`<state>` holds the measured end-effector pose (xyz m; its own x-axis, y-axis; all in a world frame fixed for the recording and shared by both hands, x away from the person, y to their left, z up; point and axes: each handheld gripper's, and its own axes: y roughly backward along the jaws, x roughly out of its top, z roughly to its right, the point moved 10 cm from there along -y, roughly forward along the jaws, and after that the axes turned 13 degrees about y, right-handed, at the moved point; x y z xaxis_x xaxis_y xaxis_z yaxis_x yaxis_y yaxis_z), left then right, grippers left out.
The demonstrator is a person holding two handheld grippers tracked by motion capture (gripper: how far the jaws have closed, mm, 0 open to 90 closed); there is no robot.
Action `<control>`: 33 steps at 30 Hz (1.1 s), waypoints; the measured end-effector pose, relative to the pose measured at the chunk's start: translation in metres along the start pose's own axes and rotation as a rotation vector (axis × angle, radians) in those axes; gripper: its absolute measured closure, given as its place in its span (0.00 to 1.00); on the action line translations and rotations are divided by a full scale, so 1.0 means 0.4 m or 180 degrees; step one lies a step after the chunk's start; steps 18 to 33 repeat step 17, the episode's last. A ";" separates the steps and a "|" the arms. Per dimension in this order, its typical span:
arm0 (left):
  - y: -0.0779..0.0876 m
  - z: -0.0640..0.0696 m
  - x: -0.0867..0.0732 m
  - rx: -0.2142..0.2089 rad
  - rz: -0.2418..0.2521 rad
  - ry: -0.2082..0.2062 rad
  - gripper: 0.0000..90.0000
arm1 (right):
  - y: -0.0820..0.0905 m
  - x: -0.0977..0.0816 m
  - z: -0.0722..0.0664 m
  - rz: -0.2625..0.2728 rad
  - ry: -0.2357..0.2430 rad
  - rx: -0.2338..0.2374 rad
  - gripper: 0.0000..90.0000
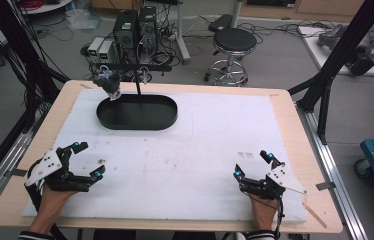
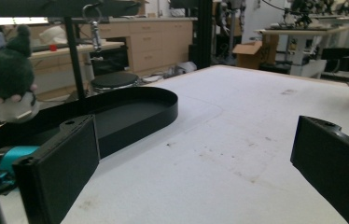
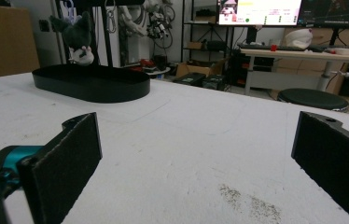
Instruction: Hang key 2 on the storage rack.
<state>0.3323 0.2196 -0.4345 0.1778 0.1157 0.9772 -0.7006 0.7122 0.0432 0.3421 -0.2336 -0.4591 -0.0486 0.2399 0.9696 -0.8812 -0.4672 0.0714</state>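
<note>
The left gripper (image 1: 86, 160) and right gripper (image 1: 251, 164) are held with fingers apart above the white-padded wooden table (image 1: 215, 130); the black oval metal tray (image 1: 137, 112) is seen at eleven o'clock.

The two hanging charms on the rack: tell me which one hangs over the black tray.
The dark plush toy at the rack's left end; it dangles over the black tray's left rim. The small metal clip charm hangs behind the tray.
</note>
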 end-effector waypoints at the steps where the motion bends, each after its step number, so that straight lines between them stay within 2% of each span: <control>1: 0.000 -0.003 -0.006 0.0015 0.0000 0.0018 0.02 | 0.000 0.000 0.001 0.0006 0.0011 -0.0004 0.01; 10: -0.006 -0.025 -0.047 0.0105 0.0048 0.0103 0.02 | 0.000 0.001 -0.001 0.0006 0.0012 -0.0007 0.01; 17: -0.004 -0.028 -0.044 0.0172 0.0118 0.0091 0.02 | 0.001 0.000 0.000 0.0002 -0.0011 0.0003 0.01; 33: -0.004 -0.028 -0.044 0.0172 0.0118 0.0091 0.02 | 0.001 0.000 0.000 0.0002 -0.0011 0.0003 0.01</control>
